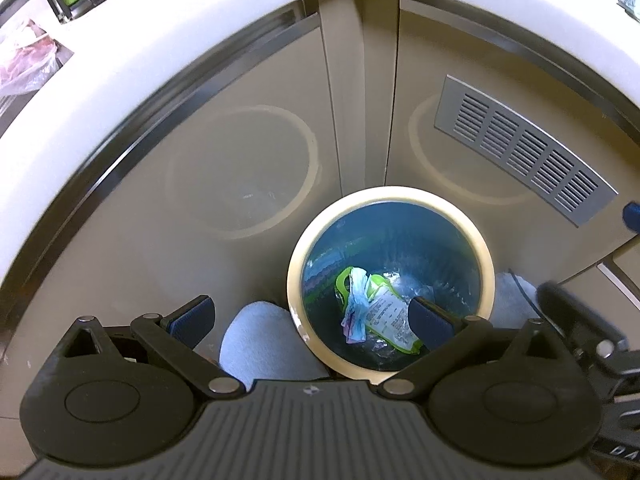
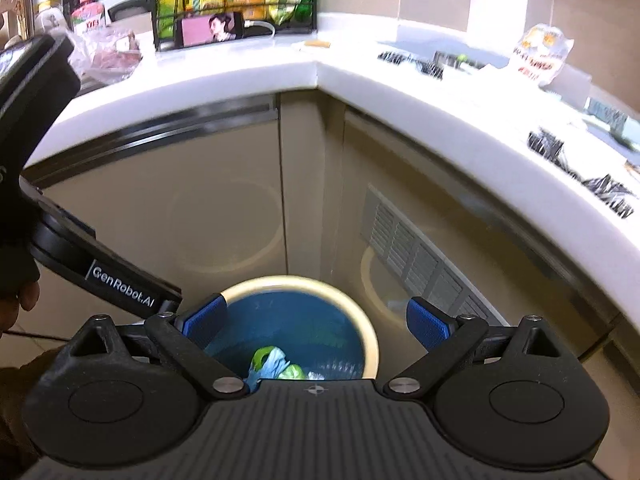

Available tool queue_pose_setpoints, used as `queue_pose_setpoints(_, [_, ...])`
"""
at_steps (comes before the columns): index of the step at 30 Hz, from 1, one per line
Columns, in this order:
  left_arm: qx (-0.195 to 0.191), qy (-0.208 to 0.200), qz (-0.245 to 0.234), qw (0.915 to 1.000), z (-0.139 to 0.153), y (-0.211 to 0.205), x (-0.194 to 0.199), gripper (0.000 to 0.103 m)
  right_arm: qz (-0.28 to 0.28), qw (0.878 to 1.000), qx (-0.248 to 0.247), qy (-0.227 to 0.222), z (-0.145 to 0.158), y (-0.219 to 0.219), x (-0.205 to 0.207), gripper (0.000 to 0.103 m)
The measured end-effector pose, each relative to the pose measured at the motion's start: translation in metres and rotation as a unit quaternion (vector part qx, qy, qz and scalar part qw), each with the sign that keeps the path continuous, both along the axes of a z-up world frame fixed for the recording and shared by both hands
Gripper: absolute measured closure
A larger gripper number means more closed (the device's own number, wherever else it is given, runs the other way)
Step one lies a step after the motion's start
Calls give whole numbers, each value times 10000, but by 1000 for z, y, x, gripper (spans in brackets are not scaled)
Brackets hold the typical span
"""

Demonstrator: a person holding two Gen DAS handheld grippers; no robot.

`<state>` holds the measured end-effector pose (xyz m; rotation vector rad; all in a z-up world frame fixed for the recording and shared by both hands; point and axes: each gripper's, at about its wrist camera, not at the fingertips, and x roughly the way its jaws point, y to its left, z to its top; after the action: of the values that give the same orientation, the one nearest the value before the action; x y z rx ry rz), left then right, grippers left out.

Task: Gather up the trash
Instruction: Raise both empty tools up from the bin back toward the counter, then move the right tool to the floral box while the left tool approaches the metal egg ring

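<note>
Trash [image 1: 374, 312] in bin [image 1: 490, 268], below left gripper [image 1: 312, 316]

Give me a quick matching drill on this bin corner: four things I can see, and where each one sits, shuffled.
Things:
1. round cream-rimmed trash bin with blue liner
2. green-edged printed wrapper
3. grey slotted vent panel
4. black wire rack of colourful packets

Places:
A. on the white countertop
B. on the floor in the cabinet corner
C. on the right cabinet door
D. inside the bin

Pairs: 1-B, 2-D, 3-C, 4-A
</note>
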<state>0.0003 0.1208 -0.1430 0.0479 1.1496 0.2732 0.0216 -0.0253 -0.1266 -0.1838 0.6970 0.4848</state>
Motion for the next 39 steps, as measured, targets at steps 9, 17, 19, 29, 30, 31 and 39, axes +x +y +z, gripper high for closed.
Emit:
queue_pose_setpoints(9, [47,-331,-31,9994,26,2,4,0,-47,9991,328,-280,26,-13,7,6])
queue_pose_setpoints(17, [159,-742,-29,9971,64,6,13,0,-68,9956,616,-710,58,-24,21,6])
queue_pose_setpoints(19, [163,-846,-18,9963,73,8,16,0,-130,9938,687,-862,68,-29,26,6])
queue_pose_setpoints(29, [203,-1218,-18,9923,112,11,51,0,-1109,9771,1091,-1450,102,-83,83,5])
queue_pose_setpoints(30, [209,-1256,-20,9919,115,10,55,0,-1300,9733,1122,-1526,104,-90,90,5])
queue_pose_setpoints(31, [227,-1296,-26,9913,117,9,59,0,-1482,9691,1126,-1619,106,-97,98,5])
queue_pose_setpoints(39, [299,-1493,-139,9882,135,-7,93,0,-3064,9278,1260,-1717,104,-155,189,4])
